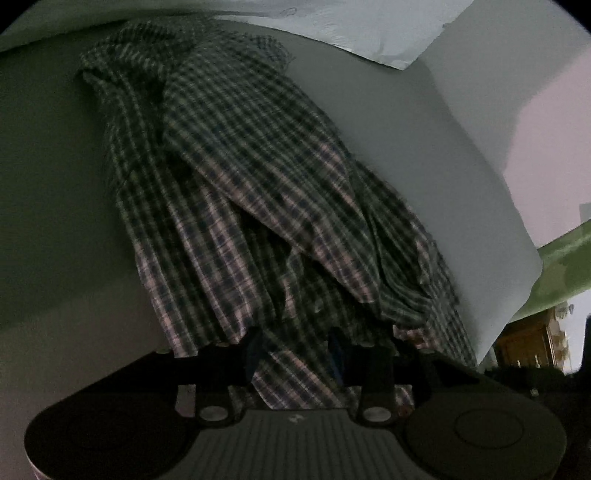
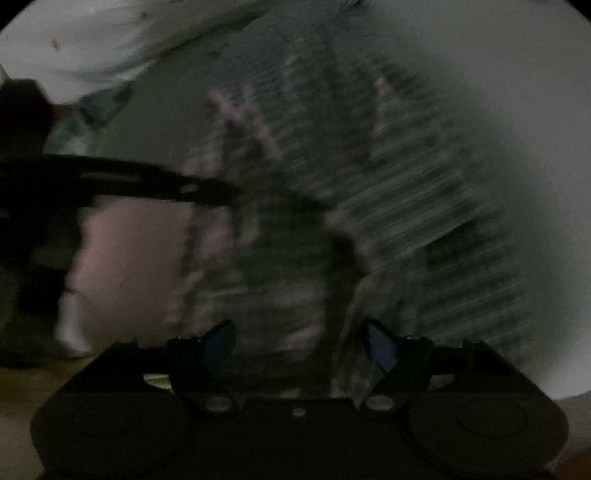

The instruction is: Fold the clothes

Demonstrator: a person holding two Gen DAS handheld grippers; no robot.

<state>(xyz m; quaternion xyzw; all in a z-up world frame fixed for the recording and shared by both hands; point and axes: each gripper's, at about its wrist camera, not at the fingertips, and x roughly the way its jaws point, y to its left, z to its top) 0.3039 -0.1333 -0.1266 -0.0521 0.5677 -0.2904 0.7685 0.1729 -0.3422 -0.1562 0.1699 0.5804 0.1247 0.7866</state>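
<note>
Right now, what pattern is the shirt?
Plaid shirt, dark green with pale pink lines; clearest in left wrist view.

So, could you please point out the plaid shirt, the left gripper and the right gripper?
plaid shirt (image 1: 236,177): left wrist view, on its spread cloth.
left gripper (image 1: 295,350): left wrist view, between its fingertips.
right gripper (image 2: 299,341): right wrist view, between its fingertips.

The shirt (image 1: 236,192) lay bunched on the bed (image 1: 48,192), running from the left hand-held gripper (image 1: 295,354) up toward the pillow (image 1: 332,22) behind it.

Bare bedsheet (image 1: 44,184) left of bunched plaid shirt (image 1: 236,177).
</note>
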